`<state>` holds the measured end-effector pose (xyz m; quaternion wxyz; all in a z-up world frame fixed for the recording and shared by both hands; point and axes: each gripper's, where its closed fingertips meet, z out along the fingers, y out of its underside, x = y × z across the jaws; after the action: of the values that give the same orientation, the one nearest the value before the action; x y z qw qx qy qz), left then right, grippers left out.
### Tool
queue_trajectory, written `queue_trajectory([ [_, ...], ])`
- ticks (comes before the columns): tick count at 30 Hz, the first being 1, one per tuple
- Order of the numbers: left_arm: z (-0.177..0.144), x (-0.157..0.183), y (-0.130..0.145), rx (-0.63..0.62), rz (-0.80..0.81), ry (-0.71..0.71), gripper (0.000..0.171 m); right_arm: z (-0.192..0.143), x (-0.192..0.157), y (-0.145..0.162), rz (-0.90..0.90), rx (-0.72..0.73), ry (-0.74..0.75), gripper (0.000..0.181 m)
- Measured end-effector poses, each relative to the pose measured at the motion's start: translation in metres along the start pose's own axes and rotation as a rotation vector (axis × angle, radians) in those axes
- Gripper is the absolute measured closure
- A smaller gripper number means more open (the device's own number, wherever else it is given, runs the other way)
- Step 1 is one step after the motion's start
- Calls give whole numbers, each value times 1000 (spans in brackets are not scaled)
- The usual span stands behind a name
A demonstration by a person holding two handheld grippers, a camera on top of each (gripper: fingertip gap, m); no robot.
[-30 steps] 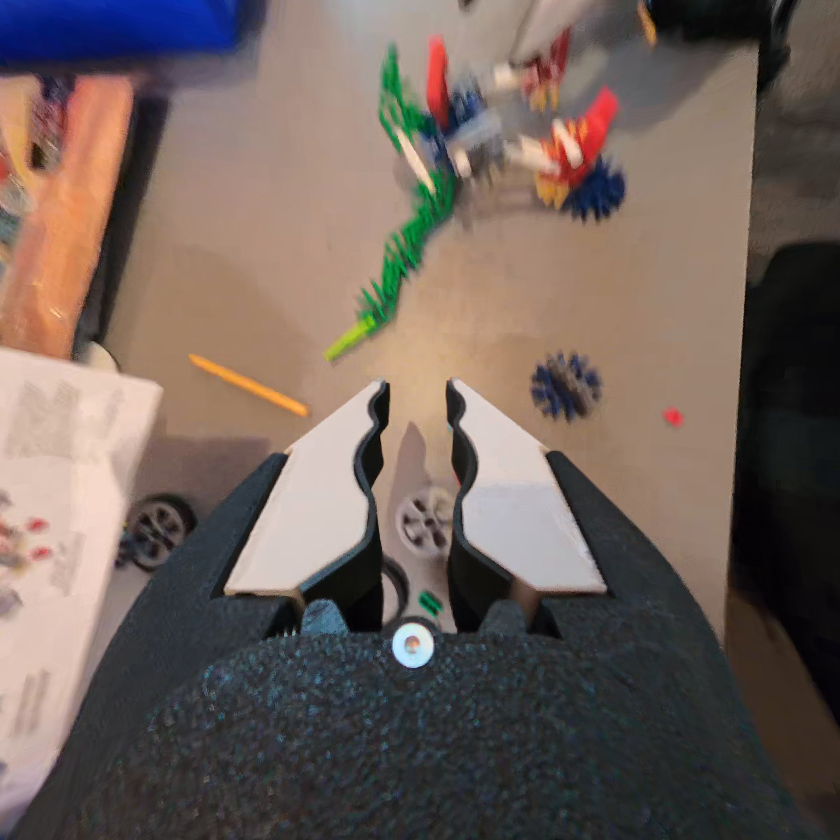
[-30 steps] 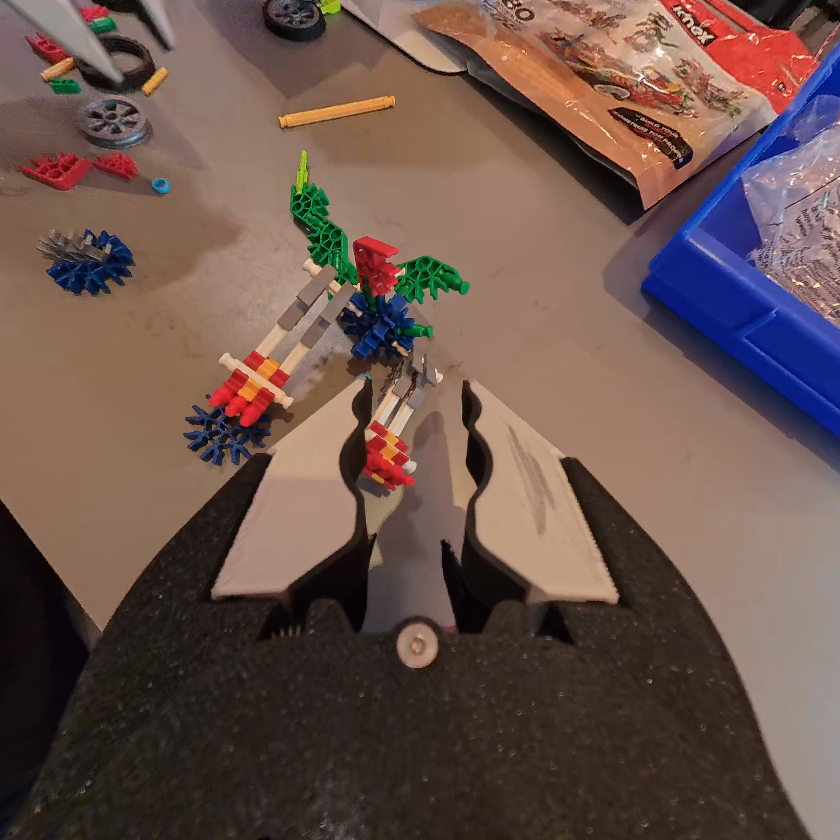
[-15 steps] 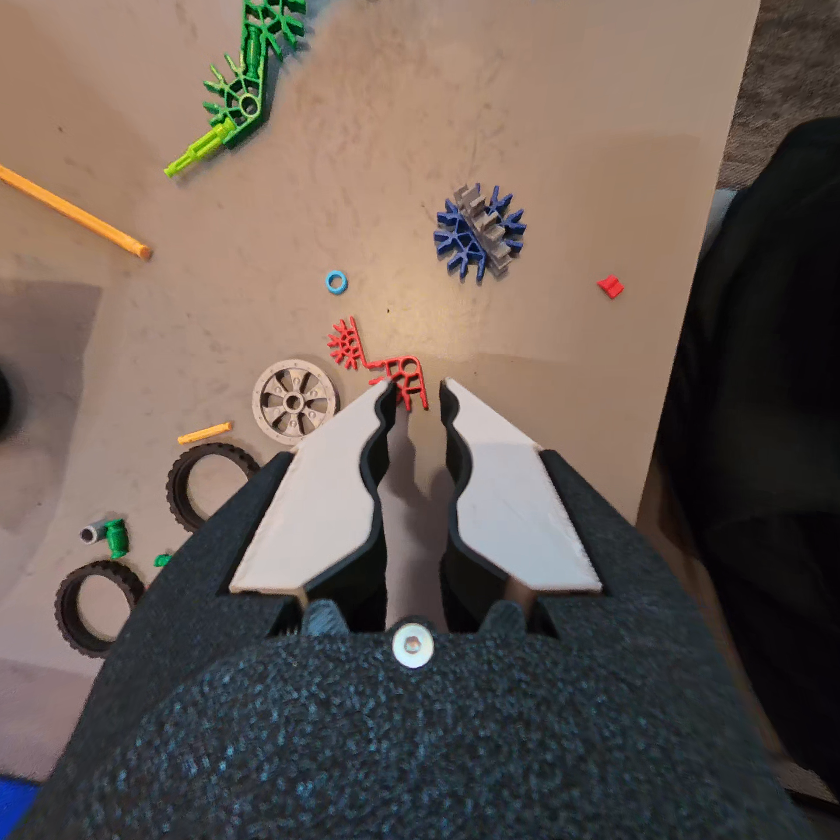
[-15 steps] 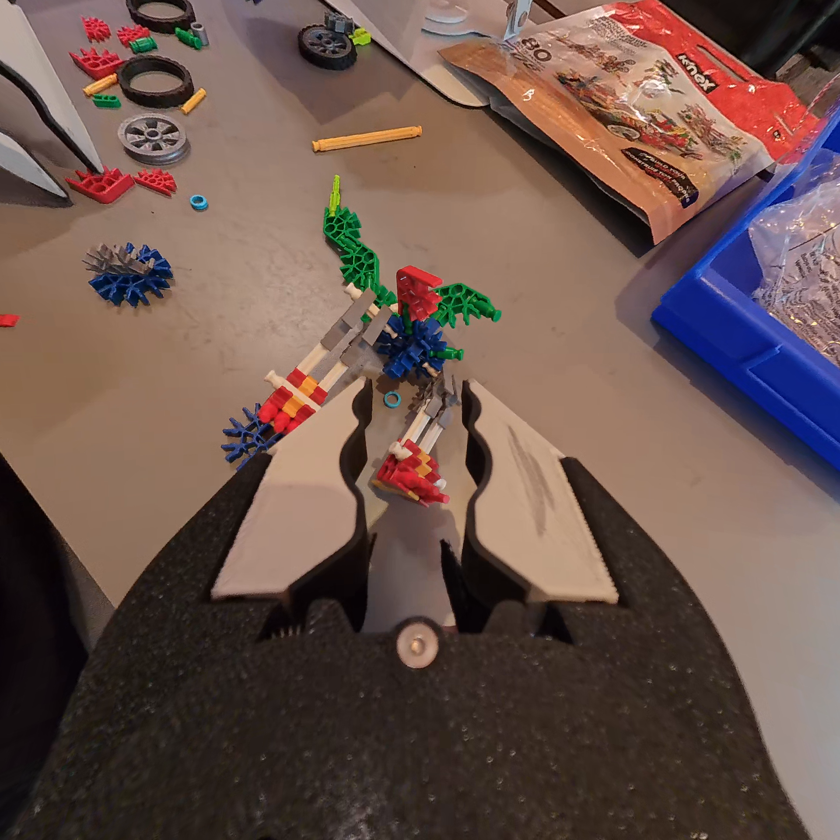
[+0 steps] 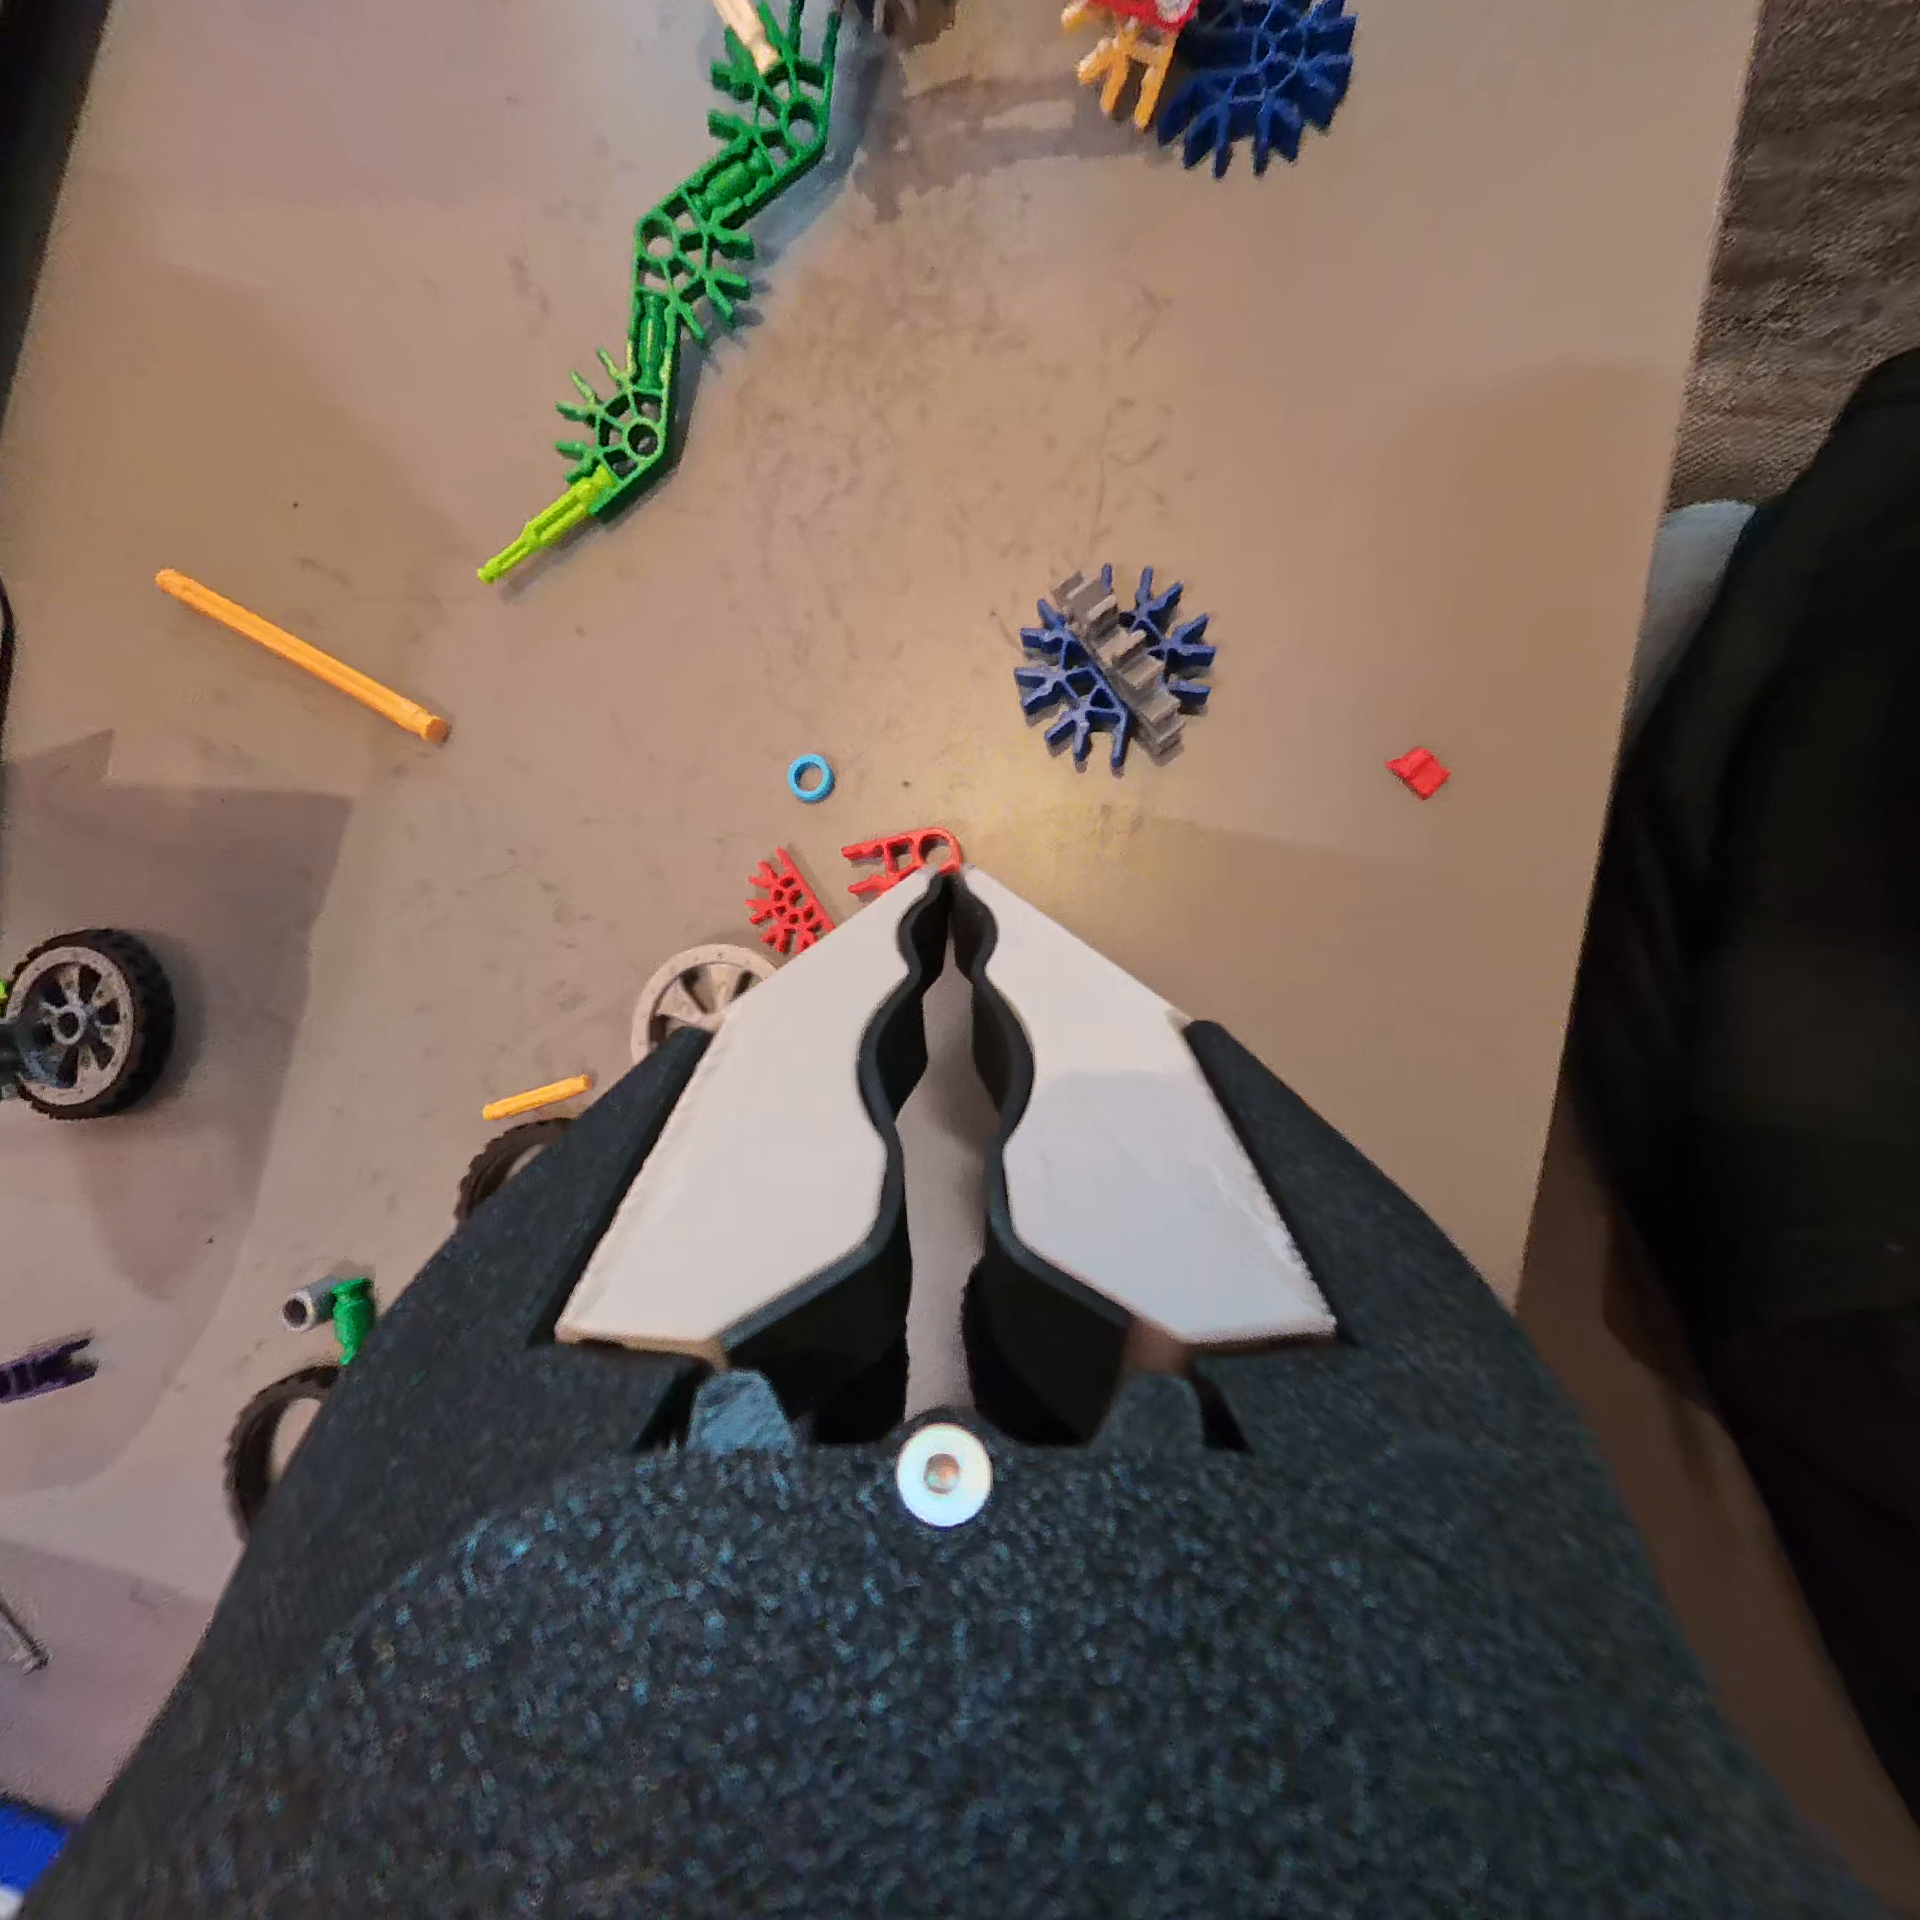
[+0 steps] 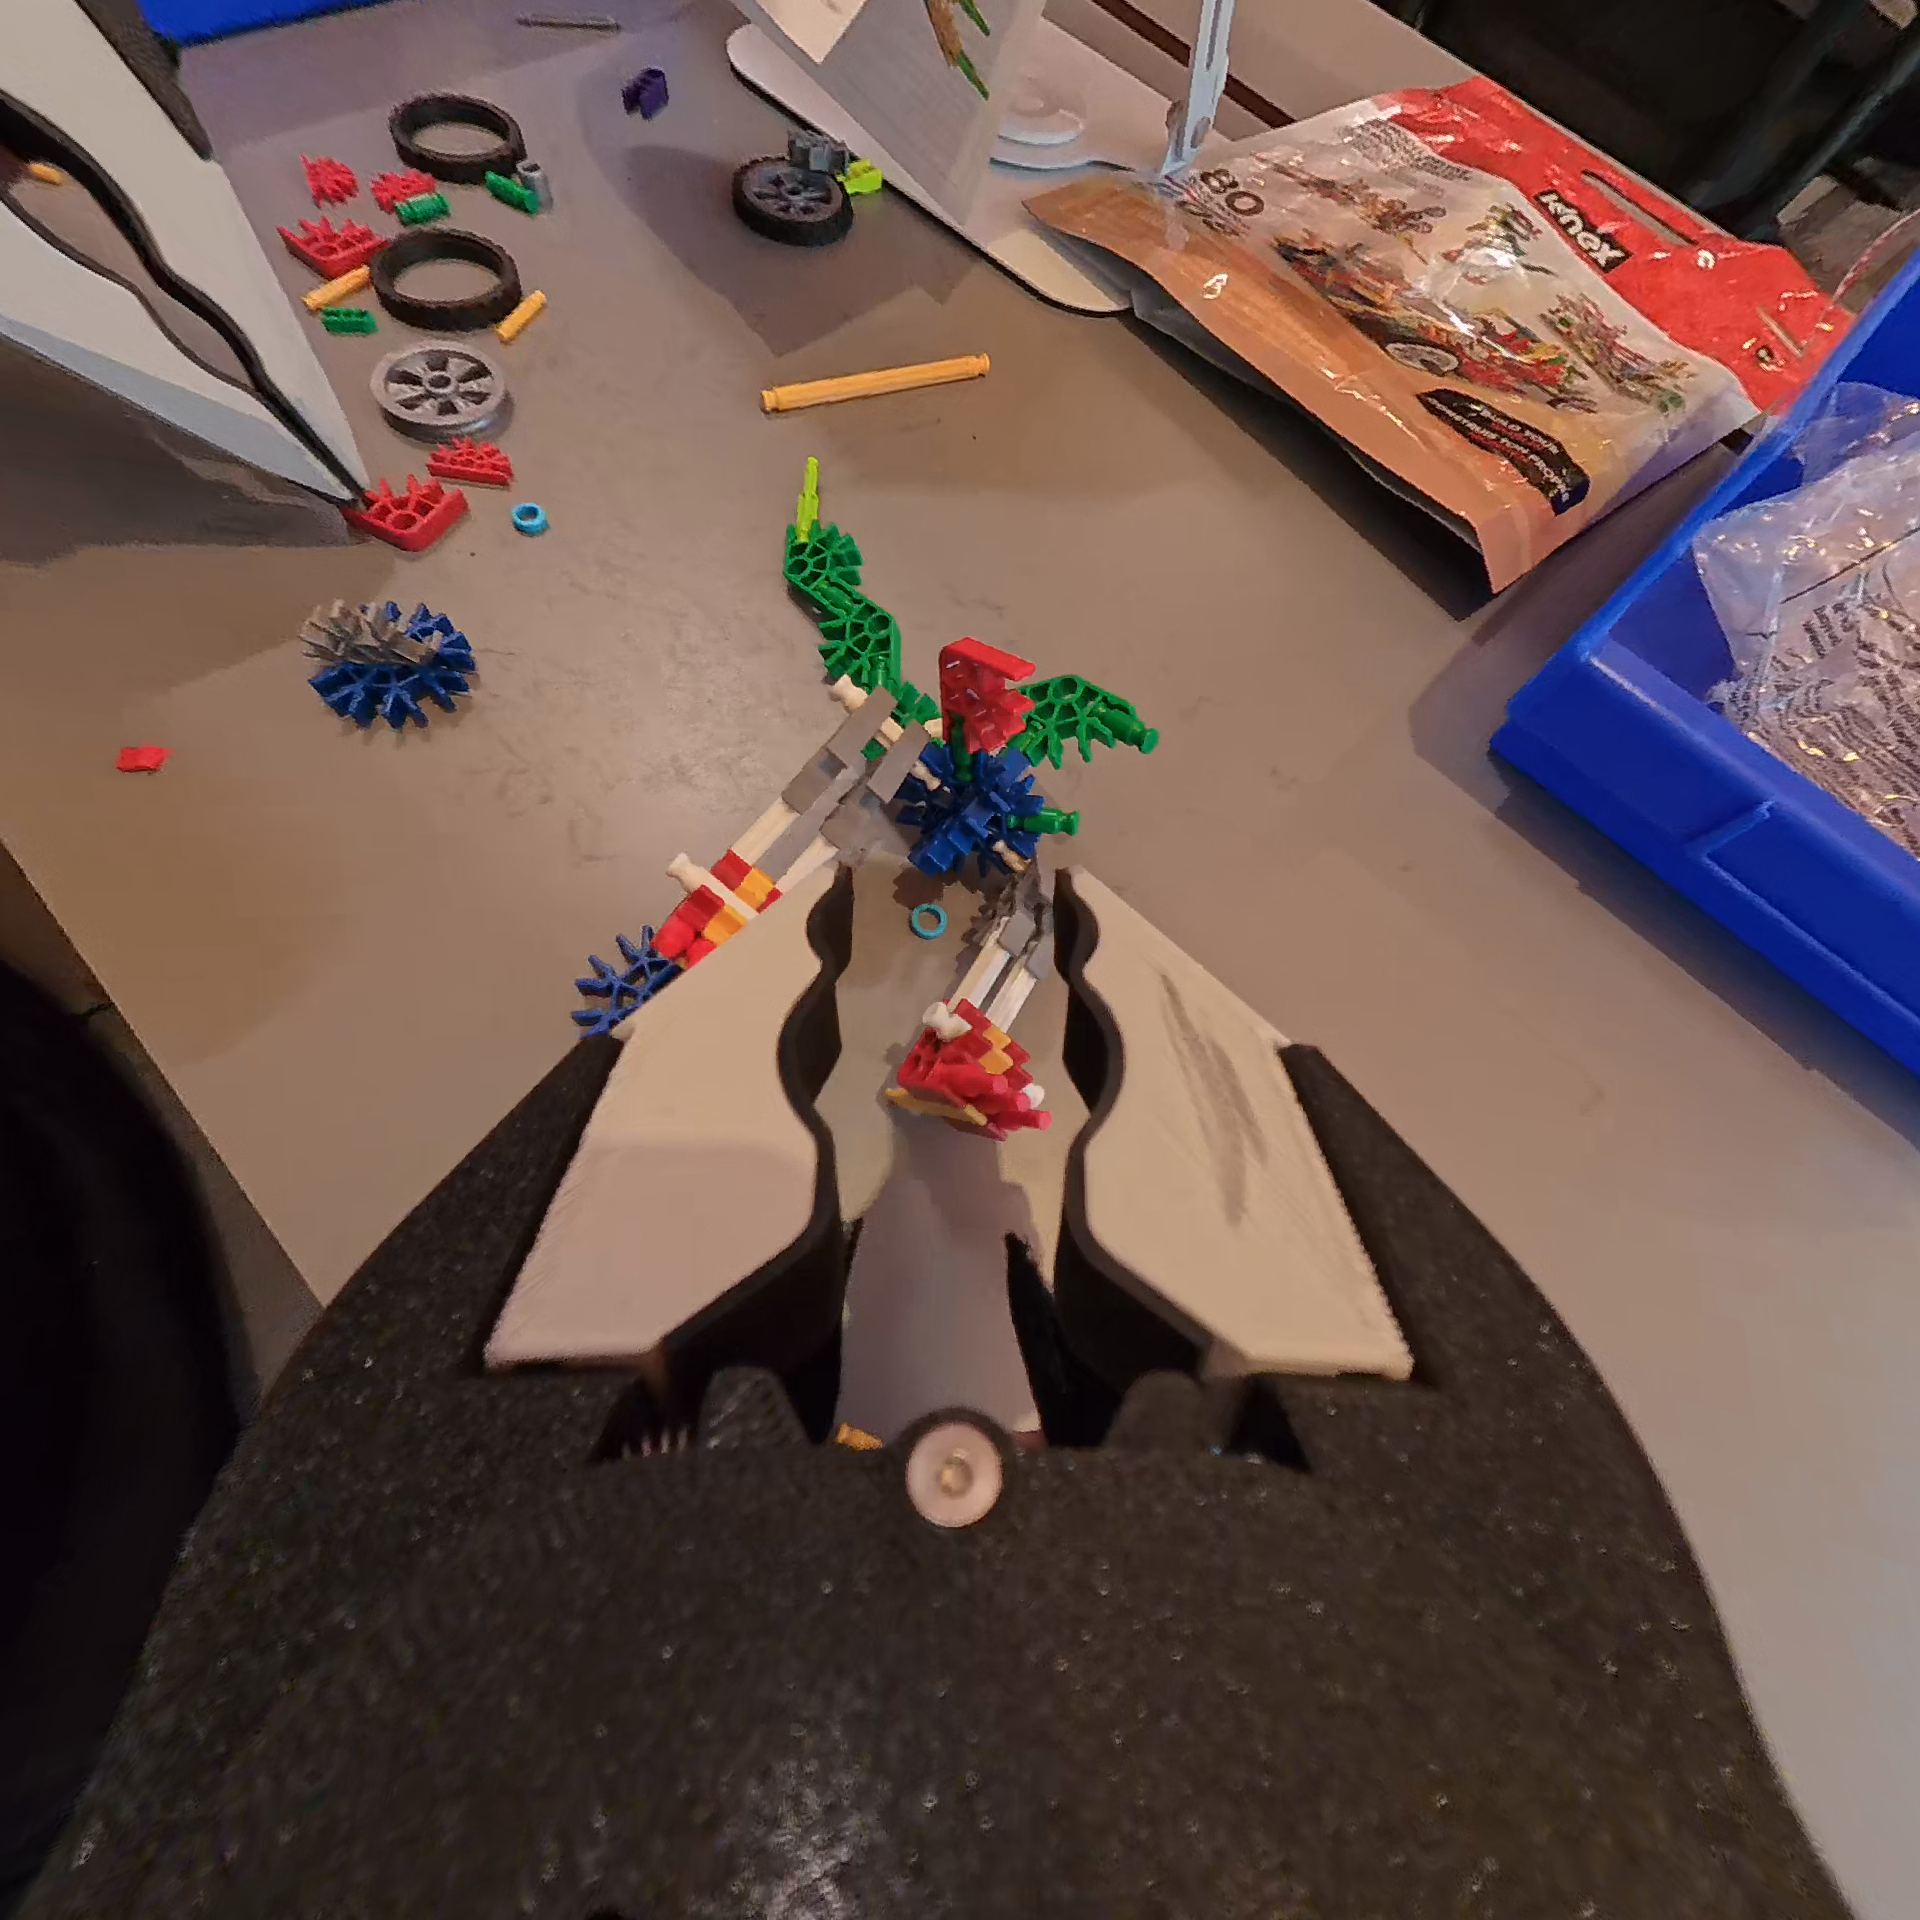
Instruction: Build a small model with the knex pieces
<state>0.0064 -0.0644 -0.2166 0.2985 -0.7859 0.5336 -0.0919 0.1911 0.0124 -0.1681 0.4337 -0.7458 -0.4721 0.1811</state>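
Observation:
My left gripper (image 5: 948,883) has its jaws closed, and its tips pinch the corner of a flat red connector (image 5: 902,854) that lies on the grey table (image 5: 1299,436). The same gripper (image 6: 353,490) and red connector (image 6: 407,511) show at the upper left of the right wrist view. A second red connector (image 5: 788,914) lies just to its left. My right gripper (image 6: 948,914) is open and empty over a colourful rod-and-connector model (image 6: 966,790). One leg of the model, with a red and yellow end (image 6: 975,1081), lies between the fingers without touching them.
A blue and grey snowflake connector (image 5: 1117,670), a light blue ring (image 5: 810,778), a long yellow rod (image 5: 301,657), a grey wheel hub (image 6: 441,390), black tyres (image 6: 445,281) and a wheel (image 6: 792,200) lie around. A toy bag (image 6: 1455,301) and a blue bin (image 6: 1704,790) stand right. The table edge (image 5: 1600,831) is close. Left tips to right tips: about 20 centimetres.
My left gripper swung down over the loose parts and closed its jaws on the red connector. My right gripper stayed open and drew back a little from the model.

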Motion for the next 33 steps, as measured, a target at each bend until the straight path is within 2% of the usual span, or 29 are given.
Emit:
queue_trajectory([
  [2,2,-5,0,-3,-8,-24,168,0,-2,0,-7,-1,-4,143],
  [4,1,-12,-2,9,-43,-45,153,0,-4,1,-10,-4,-9,143],
  [7,1,-17,3,-10,-72,-53,148,0,-4,2,-6,-2,-10,143],
  [10,4,-12,1,3,-84,-17,147,0,-4,3,-4,1,-12,143],
  [13,5,-8,-1,18,-95,4,154,0,-4,2,-3,5,-12,143],
  [18,-1,-1,-10,100,-155,64,145,-2,-4,0,-2,11,-13,143],
  [22,1,4,-4,76,-172,82,141,-2,-5,0,-1,11,-15,143],
  [25,-2,12,-8,112,-195,131,139,-1,-6,0,-4,10,-17,143],
  [28,4,16,-2,79,-175,128,141,0,-7,0,-6,8,-17,143],
  [31,9,19,-3,83,-166,120,158,0,-7,0,-6,8,-15,143],
  [33,9,21,-4,96,-166,118,160,0,-7,-1,-5,8,-16,143],
])
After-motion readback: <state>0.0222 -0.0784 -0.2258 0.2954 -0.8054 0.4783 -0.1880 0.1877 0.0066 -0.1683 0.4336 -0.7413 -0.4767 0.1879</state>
